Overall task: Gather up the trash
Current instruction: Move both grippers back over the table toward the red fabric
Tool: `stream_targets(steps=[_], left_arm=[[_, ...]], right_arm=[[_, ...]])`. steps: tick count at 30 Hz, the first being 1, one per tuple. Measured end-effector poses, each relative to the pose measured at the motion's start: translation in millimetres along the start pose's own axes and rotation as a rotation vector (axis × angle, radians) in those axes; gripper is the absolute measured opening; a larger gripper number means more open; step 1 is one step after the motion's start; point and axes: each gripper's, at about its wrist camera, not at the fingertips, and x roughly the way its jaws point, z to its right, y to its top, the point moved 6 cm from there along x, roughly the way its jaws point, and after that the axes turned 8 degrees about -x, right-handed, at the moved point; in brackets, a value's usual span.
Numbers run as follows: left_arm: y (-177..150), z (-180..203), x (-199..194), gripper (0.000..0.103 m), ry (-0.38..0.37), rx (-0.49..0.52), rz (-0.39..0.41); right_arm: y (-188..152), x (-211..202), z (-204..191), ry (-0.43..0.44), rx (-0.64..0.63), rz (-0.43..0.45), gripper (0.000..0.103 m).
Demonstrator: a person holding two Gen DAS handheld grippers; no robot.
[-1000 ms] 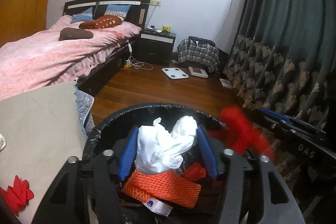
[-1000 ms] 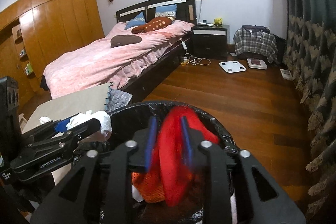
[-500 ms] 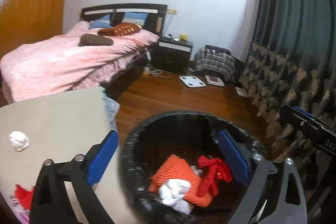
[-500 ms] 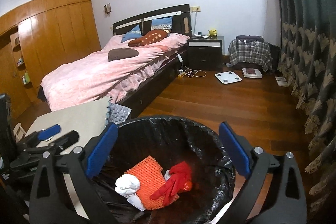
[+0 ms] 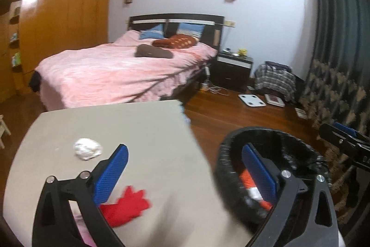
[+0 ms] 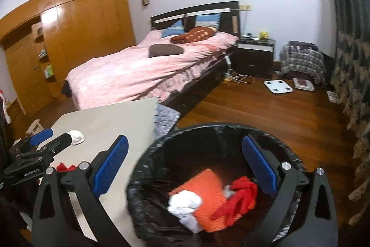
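A black-lined trash bin (image 6: 222,129) stands beside the beige table (image 5: 138,131). In it lie an orange net (image 6: 205,191), a white crumpled paper (image 6: 185,200) and a red scrap (image 6: 240,198). My right gripper (image 6: 185,166) is open and empty above the bin. My left gripper (image 5: 187,168) is open and empty over the table's right edge; it also shows in the right wrist view (image 6: 49,138). On the table lie a white paper ball (image 5: 87,149) and a red paper scrap (image 5: 126,206). The bin shows at the right in the left wrist view (image 5: 231,154).
A bed with a pink cover (image 5: 120,75) stands behind the table. A dark nightstand (image 5: 233,68), a white scale (image 5: 252,100) and a plaid bag (image 5: 275,80) are on the wooden floor beyond. Dark curtains (image 5: 340,61) hang at the right. A wooden wardrobe (image 6: 69,38) is at the left.
Both grippers opened and dropped the white paper and the red scrap into the bin. My left gripper has since swung left over the table; the right gripper has risen a little.
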Motion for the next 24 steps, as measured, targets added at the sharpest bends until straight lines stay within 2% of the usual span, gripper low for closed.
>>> stream_targets(steps=[14,24], left_arm=[[-9.5,-125.4,-36.6,0.097,0.219,-0.072,0.049],[-32.1,-182.5,-39.8,0.097,0.304,-0.116,0.028]], right_arm=[[9.0,33.9,-122.3,0.168,-0.094,-0.014,0.096],[-13.2,64.1,-186.9,0.228,-0.138,-0.058,0.096]])
